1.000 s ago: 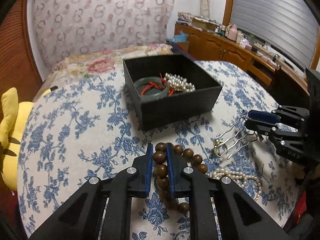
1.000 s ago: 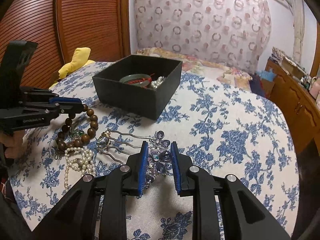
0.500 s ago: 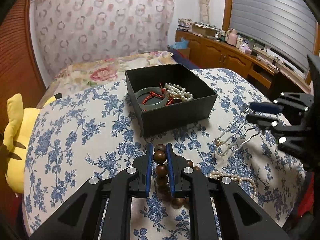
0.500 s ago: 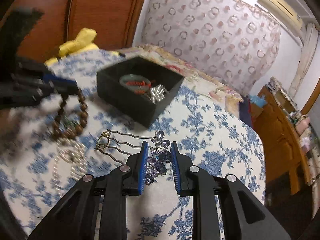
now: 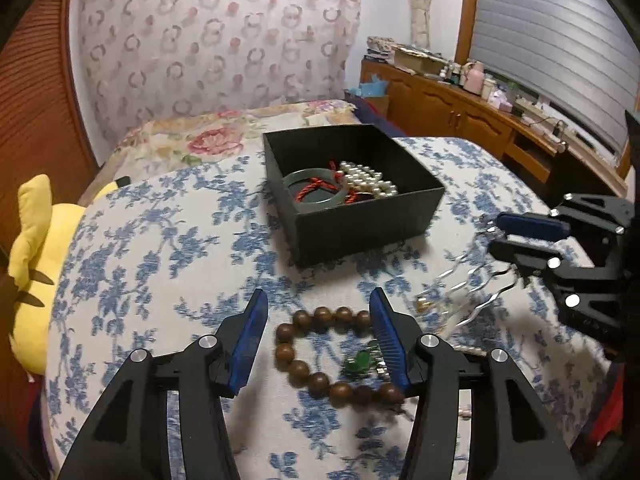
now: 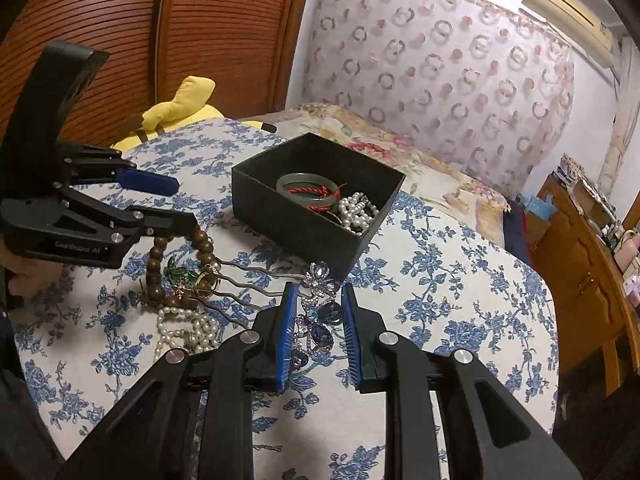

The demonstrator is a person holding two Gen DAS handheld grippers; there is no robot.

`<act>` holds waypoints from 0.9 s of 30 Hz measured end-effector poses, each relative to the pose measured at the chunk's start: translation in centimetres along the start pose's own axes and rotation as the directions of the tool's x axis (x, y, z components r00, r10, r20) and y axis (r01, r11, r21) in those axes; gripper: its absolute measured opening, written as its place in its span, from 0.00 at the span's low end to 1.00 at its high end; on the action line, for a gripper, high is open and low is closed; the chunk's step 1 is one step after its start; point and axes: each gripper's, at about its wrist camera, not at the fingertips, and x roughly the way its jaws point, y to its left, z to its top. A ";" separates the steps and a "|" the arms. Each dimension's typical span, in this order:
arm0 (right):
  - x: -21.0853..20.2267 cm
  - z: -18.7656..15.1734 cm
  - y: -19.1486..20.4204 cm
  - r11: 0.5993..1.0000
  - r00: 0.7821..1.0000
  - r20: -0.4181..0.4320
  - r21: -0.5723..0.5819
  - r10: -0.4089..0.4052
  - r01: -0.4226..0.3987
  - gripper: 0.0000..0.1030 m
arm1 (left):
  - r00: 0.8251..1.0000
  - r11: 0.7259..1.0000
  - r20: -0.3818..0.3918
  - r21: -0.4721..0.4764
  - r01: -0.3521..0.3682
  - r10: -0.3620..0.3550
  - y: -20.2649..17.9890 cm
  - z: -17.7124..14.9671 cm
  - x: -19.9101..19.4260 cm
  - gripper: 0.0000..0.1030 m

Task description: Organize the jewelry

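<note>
Left wrist view: the left gripper (image 5: pixel 318 334) has just been opening, and its jaws now stand wide apart at the bottom centre. The wooden bead bracelet (image 5: pixel 320 354) lies loose on the floral cloth (image 5: pixel 160 264) between them, with neither pad pressing it. A small green charm (image 5: pixel 362 358) sits inside the loop. The black box (image 5: pixel 368 228), above centre, already holds a jade bangle (image 5: pixel 316 190), a red cord and pearls (image 5: pixel 370 182).

Right wrist view: at the bottom centre, the right gripper (image 6: pixel 318 330) is clamped on the purple jewelled head of a metal hair comb (image 6: pixel 316 312), whose silver prongs trail left toward a pearl strand (image 6: pixel 184 328) at the lower left.

The comb looks light and stiff, but its stones seem fragile and its prongs could snag the pearls. The head is probably the safest place to hold it. The beads would roll and sag, so pinching across one bead should serve.
</note>
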 end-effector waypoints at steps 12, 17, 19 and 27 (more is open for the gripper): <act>0.2 -0.3 1.3 1.000 1.000 0.016 -0.018 -0.001 0.001 0.24 | 0.996 0.997 -0.042 -0.022 0.073 -0.074 -1.2 -0.1 1.8 0.53; 0.2 -0.4 1.2 1.000 1.000 0.018 -0.019 -0.002 0.002 0.24 | 0.995 0.994 -0.021 -0.050 0.097 -0.098 -0.8 -0.1 1.2 0.53; 0.3 -0.4 1.2 1.000 1.000 0.018 -0.019 0.000 0.000 0.24 | 0.993 0.992 -0.020 -0.052 0.118 -0.119 -0.9 -0.1 1.1 0.53; 0.6 -0.6 1.2 0.999 0.999 0.014 -0.030 -0.030 0.030 0.24 | 0.991 0.993 -0.072 -0.014 0.114 -0.115 -1.8 -1.1 2.2 0.54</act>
